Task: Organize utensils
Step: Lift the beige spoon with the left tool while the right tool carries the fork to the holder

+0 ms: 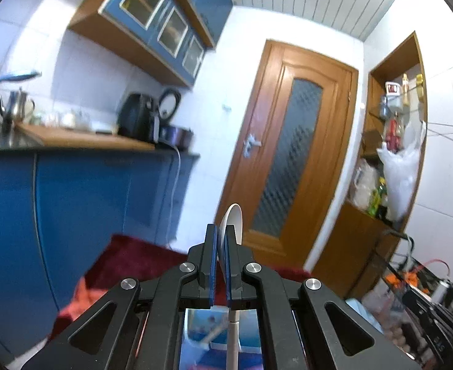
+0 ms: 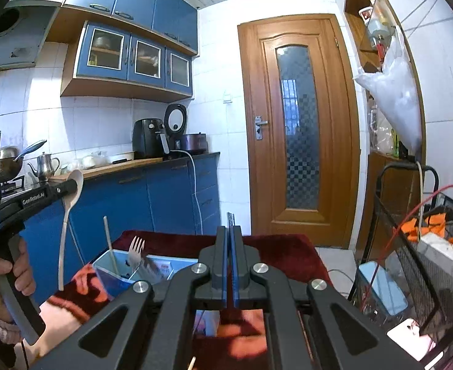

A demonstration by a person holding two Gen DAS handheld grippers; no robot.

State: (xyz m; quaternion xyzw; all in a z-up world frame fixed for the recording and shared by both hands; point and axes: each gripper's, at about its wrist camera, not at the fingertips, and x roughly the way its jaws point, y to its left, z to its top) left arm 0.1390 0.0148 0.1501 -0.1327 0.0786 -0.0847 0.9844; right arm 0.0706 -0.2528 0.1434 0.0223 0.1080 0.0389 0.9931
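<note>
The left gripper (image 2: pixel 74 186) pinches the white spoon (image 2: pixel 67 215) by its bowl, handle hanging straight down beside the blue box (image 2: pixel 109 277), while the right gripper (image 2: pixel 229 231) squeezes thin dark sticks (image 2: pixel 231 219).

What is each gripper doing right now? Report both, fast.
Left gripper: shut on the white spoon, bowl end up.
Right gripper: shut on thin dark sticks, likely chopsticks.

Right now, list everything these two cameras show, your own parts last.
long-handled white plastic spoon: one, white, clamped by the bowl, handle hanging down
silver metal fork: one, silver, upright in the box
thin pale stick: one, upright in the box
light blue divided organiser box: one, on the cloth
dark red cloth: one, under the box
thin dark rods: few, dark, pinched
left tongs: shut on the spoon
right tongs: shut on the rods
</note>
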